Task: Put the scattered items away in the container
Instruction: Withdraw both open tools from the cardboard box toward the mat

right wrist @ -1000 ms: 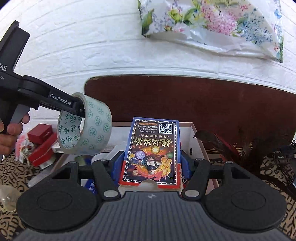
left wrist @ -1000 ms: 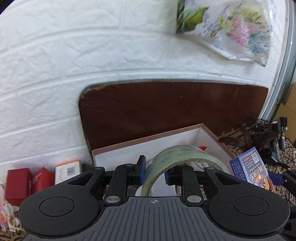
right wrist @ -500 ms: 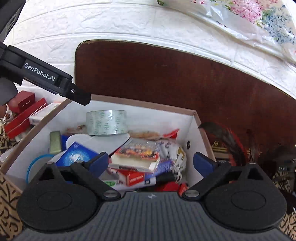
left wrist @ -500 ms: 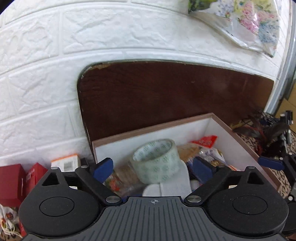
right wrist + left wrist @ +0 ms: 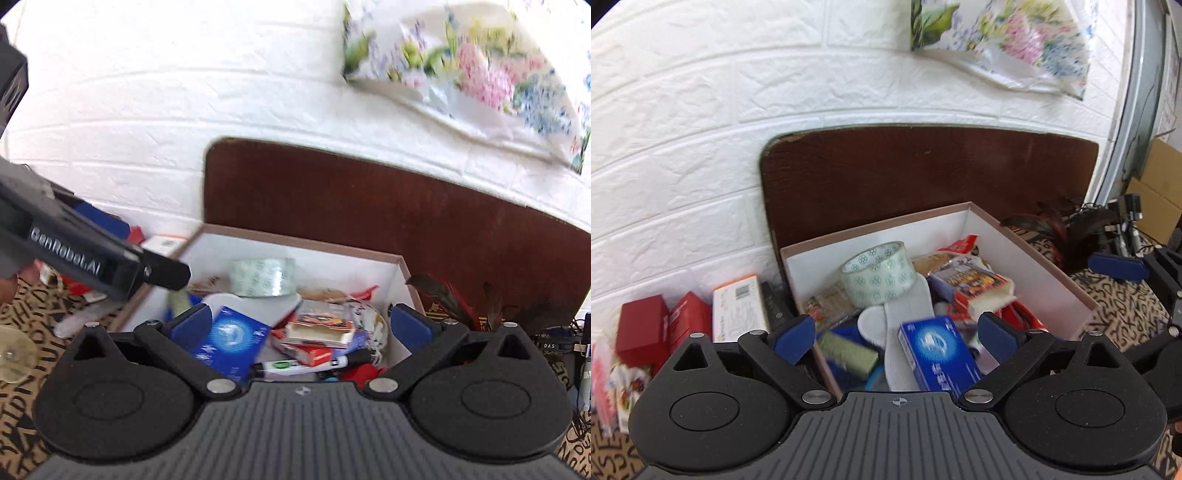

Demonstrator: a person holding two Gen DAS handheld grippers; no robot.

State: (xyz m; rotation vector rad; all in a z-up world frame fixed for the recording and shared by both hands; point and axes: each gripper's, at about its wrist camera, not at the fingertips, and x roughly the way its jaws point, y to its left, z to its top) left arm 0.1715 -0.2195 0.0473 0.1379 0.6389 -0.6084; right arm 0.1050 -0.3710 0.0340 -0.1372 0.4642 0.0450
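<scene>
A white-walled cardboard box (image 5: 1015,273) (image 5: 303,242) stands against a brown board and is full of small items. A roll of green-patterned tape (image 5: 879,275) (image 5: 264,277) lies at its back, free of any grip. A box of cards (image 5: 971,284) (image 5: 321,325) rests on the pile, and a blue pack (image 5: 938,354) (image 5: 229,339) lies near the front. My left gripper (image 5: 895,334) hovers over the box's near left part, its jaws opening with nothing between them. My right gripper (image 5: 301,325) is open and empty above the box's front.
Red boxes (image 5: 642,328) and a white-orange carton (image 5: 738,310) sit left of the box. Dark red foliage (image 5: 1060,229) and cables lie to its right on a leopard-print cloth (image 5: 1126,306). A clear cup (image 5: 14,354) sits at the far left.
The left gripper let go of the tape roll and the right one let go of the card box. Both items now lie in the box. Both grippers have drawn back.
</scene>
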